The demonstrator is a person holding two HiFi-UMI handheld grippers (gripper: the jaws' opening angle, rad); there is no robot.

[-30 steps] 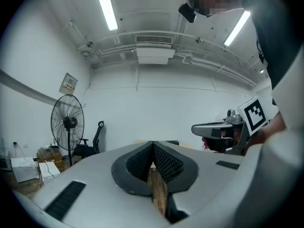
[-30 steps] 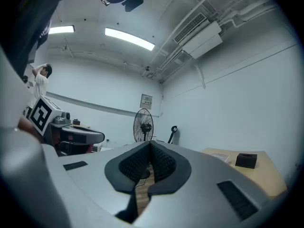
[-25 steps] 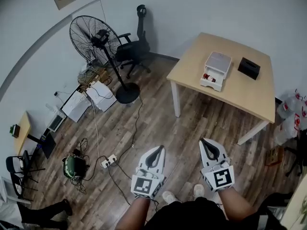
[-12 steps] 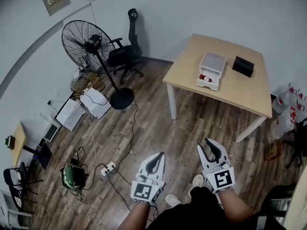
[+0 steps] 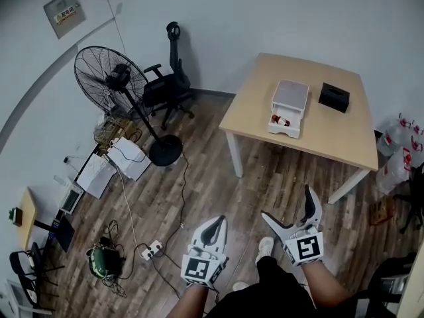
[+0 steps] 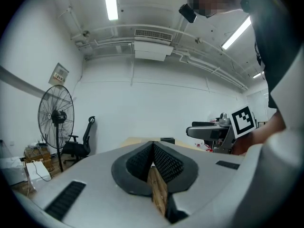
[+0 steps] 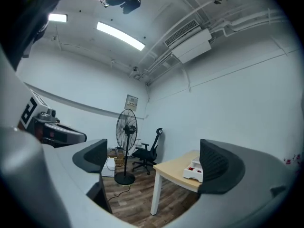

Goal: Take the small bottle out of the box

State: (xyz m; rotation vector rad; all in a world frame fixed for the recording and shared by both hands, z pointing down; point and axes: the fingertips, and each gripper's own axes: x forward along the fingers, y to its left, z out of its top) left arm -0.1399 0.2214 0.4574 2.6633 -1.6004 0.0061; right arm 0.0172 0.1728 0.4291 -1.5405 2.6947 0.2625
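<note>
A white box (image 5: 287, 106) with an open drawer stands on a light wooden table (image 5: 258, 98) across the room. A small bottle with a red label (image 5: 281, 120) lies in the drawer. The same box (image 7: 194, 170) shows on the table in the right gripper view. My left gripper (image 5: 215, 222) is shut, with nothing in it, low in the head view, far from the table. My right gripper (image 5: 289, 208) is beside it, its jaws opening wide with nothing between them.
A black box (image 5: 333, 97) sits on the table by the white one. A standing fan (image 5: 111, 81) and a black office chair (image 5: 167, 85) stand left of the table. Cables, a power strip (image 5: 153, 249) and papers (image 5: 127, 158) lie on the wood floor.
The right gripper's jaws have swung from shut to wide apart. The person has stepped, so the table and fan have shifted in view. The left gripper stays shut.
</note>
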